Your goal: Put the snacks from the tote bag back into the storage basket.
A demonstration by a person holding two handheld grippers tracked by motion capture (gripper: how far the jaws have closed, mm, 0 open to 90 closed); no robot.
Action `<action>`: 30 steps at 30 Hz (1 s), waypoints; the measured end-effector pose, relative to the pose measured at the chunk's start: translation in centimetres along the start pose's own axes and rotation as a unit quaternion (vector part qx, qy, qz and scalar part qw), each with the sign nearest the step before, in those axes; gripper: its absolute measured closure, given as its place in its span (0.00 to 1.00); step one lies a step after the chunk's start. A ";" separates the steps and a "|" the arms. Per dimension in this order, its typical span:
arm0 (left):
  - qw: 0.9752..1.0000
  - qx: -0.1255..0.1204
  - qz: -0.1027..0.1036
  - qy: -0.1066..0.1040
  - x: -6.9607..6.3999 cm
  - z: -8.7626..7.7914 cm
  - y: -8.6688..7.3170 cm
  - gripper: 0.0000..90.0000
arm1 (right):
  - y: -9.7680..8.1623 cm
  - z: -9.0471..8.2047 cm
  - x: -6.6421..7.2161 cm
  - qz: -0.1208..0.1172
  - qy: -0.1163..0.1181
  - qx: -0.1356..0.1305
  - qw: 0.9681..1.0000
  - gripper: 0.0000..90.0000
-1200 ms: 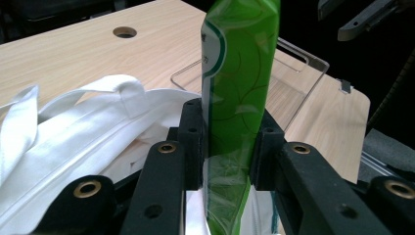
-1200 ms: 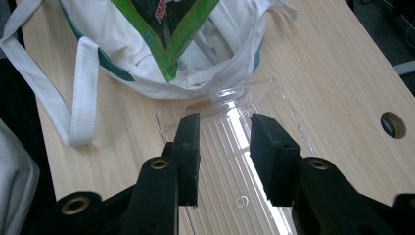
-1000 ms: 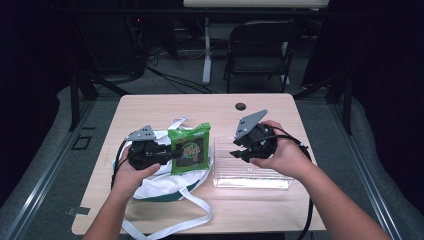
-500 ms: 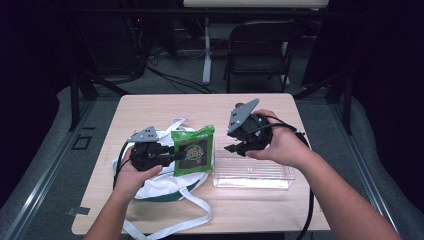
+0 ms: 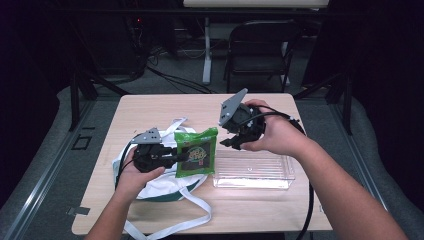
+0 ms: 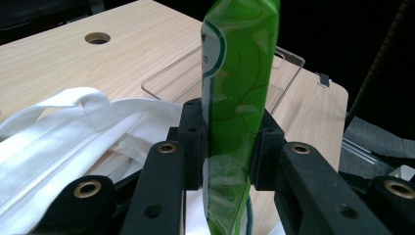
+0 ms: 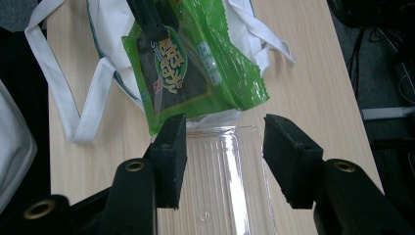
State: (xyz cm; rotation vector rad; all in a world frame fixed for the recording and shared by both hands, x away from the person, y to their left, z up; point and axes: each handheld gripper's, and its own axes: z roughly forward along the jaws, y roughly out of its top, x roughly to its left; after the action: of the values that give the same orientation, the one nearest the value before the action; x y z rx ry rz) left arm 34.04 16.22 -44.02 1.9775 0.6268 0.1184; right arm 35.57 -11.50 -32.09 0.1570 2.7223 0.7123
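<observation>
A green snack packet (image 5: 197, 152) with a dark picture on its front hangs above the white tote bag (image 5: 165, 185), and my left gripper (image 5: 181, 156) is shut on its left edge. In the left gripper view the packet (image 6: 234, 98) stands edge-on between the two black pads (image 6: 192, 142). My right gripper (image 5: 231, 142) is open, held in the air above the far left corner of the clear plastic tray (image 5: 252, 172). The right gripper view has the packet (image 7: 191, 63) just beyond the spread jaws and the tray (image 7: 225, 186) below them.
The tote bag's white straps (image 5: 172, 220) trail toward the table's front edge. A round hole (image 5: 236, 105) sits near the table's far edge. A folding chair (image 5: 260, 50) stands behind the table. Bare tabletop (image 5: 150, 107) lies at the far left.
My right gripper rose from the tray and swung left toward the packet. The left gripper lifted the packet slightly up off the bag.
</observation>
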 end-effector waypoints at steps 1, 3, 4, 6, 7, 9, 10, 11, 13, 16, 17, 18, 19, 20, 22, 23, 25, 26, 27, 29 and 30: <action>1.000 0.000 0.000 0.000 0.0 0.0 0.0 0.81 | 0.1 0.0 0.0 0.000 0.000 0.000 1.000 0.56; 1.000 0.000 0.000 -0.001 -0.1 0.1 0.0 0.81 | 0.4 0.1 0.0 -0.002 0.000 -0.001 1.000 0.56; 1.000 0.000 0.001 -0.001 -0.1 0.1 0.0 0.81 | 0.6 0.1 -0.1 -0.005 0.001 0.002 1.000 0.56; 1.000 0.000 0.002 -0.001 -0.1 0.1 0.0 0.81 | 0.8 0.2 -0.1 -0.007 0.001 0.002 1.000 0.56; 1.000 0.000 0.002 -0.001 -0.2 0.1 0.0 0.81 | 0.9 0.2 -0.2 -0.012 0.001 0.005 1.000 0.56; 1.000 0.002 0.003 -0.002 -0.2 0.1 0.0 0.81 | 1.1 0.2 -0.2 -0.015 0.000 0.007 1.000 0.55; 1.000 0.002 0.002 -0.003 -0.2 0.2 0.0 0.81 | 1.2 0.2 -0.2 -0.015 0.000 0.006 1.000 0.54; 1.000 0.002 0.004 -0.003 -0.3 0.2 0.1 0.81 | 1.2 0.2 -0.2 -0.014 0.000 0.005 1.000 0.54; 1.000 0.004 0.006 -0.004 -0.3 0.2 0.1 0.81 | 1.4 0.3 -0.2 -0.017 -0.001 0.004 1.000 0.53; 1.000 0.004 0.006 -0.005 -0.4 0.4 0.1 0.81 | 1.7 0.4 -0.2 -0.021 0.000 0.006 1.000 0.52; 1.000 0.003 0.006 -0.005 -0.4 0.4 0.1 0.81 | 1.7 0.5 -0.2 -0.021 0.001 0.004 1.000 0.52; 1.000 0.003 0.006 -0.005 -0.5 0.4 0.1 0.81 | 1.8 0.5 -0.2 -0.023 0.001 0.009 1.000 0.52; 1.000 0.003 0.007 -0.005 -0.5 0.4 0.1 0.81 | 1.9 0.7 -0.1 -0.023 0.002 0.006 1.000 0.51; 1.000 0.002 0.007 -0.006 -0.5 0.4 0.1 0.81 | 2.0 0.7 -0.1 -0.024 0.002 0.008 1.000 0.51; 1.000 0.001 0.008 -0.006 -0.6 0.4 0.1 0.81 | 2.2 0.8 -0.1 -0.028 0.005 0.011 1.000 0.51; 1.000 0.002 0.009 -0.007 -0.6 0.4 0.2 0.81 | 2.2 0.8 -0.1 -0.029 0.005 0.011 0.999 0.51; 1.000 0.001 0.010 -0.007 -0.7 0.4 0.2 0.81 | 2.3 1.0 0.0 -0.029 0.008 0.012 0.999 0.50; 1.000 0.001 0.011 -0.007 -0.7 0.4 0.2 0.81 | 2.4 1.0 0.0 -0.031 0.007 0.015 0.999 0.50; 1.000 0.001 0.012 -0.008 -0.7 0.5 0.2 0.81 | 2.5 1.1 -0.1 -0.033 0.008 0.017 0.999 0.50; 1.000 0.003 0.014 -0.008 -0.8 0.5 0.2 0.81 | 2.6 1.2 0.0 -0.034 0.009 0.018 0.999 0.49; 1.000 0.003 0.015 -0.009 -0.9 0.6 0.2 0.81 | 2.7 1.4 0.1 -0.035 0.011 0.018 0.999 0.49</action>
State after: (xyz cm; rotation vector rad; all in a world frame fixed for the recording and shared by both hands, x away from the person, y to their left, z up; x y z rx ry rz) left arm 33.58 15.29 -43.94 1.9918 0.5870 0.1159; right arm 36.04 -8.56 -31.91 0.0621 2.7480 0.6510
